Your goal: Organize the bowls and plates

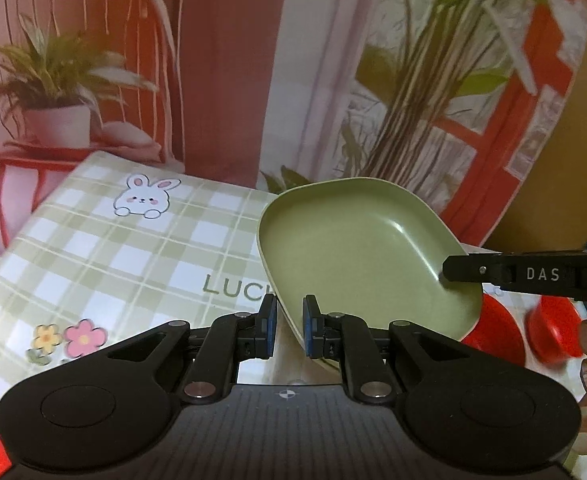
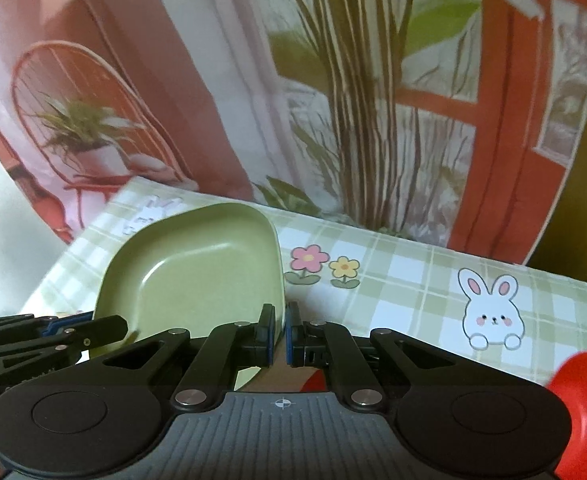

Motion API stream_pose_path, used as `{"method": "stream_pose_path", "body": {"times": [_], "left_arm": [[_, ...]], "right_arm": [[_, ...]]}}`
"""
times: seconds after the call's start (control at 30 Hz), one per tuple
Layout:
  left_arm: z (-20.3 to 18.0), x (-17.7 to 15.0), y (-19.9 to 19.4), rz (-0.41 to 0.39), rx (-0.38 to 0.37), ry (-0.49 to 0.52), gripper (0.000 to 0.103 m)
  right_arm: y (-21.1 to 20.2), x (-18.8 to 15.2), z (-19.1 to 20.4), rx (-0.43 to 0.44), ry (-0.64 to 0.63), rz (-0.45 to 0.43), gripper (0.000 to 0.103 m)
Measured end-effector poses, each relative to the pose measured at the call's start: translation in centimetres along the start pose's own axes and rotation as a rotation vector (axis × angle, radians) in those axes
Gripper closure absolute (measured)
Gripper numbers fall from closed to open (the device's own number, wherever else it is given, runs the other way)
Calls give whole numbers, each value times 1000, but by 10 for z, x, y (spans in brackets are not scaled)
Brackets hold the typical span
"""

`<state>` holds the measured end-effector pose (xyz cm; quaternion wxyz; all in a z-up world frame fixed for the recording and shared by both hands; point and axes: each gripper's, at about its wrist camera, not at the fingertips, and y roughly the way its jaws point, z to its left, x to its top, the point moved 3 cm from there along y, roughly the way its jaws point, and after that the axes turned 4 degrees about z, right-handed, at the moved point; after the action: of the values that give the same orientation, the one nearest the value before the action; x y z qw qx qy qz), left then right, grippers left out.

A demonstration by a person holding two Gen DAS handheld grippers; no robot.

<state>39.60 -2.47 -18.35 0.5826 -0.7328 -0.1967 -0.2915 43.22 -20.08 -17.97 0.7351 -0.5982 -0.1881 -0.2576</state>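
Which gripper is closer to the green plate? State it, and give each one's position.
Right. The right gripper is clamped on the rim of the green plate; the left gripper straddles another edge, jaws open.

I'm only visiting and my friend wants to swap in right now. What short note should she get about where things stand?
Right hand-held gripper: shut on the green plate's rim, holding it tilted above the checked tablecloth.
Left hand-held gripper: jaws open, straddling the plate's opposite edge, not yet clamped.
Red bowls sit low to the right, blurred; another red bowl is at the right view's edge.
Done: plate lifted. Nothing looks stacked yet.
Left: probably set the plate down where it belongs, then sort the red bowls. Keep the right grip firm, since it alone carries the plate.
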Motion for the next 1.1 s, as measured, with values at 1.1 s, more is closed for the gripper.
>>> {"method": "stream_pose_path", "body": {"times": [1.1], "left_arm": [[-24, -130, -79, 156, -122, 95, 86]], "right_arm": [[-94, -180, 0, -14, 120, 14, 96]]}}
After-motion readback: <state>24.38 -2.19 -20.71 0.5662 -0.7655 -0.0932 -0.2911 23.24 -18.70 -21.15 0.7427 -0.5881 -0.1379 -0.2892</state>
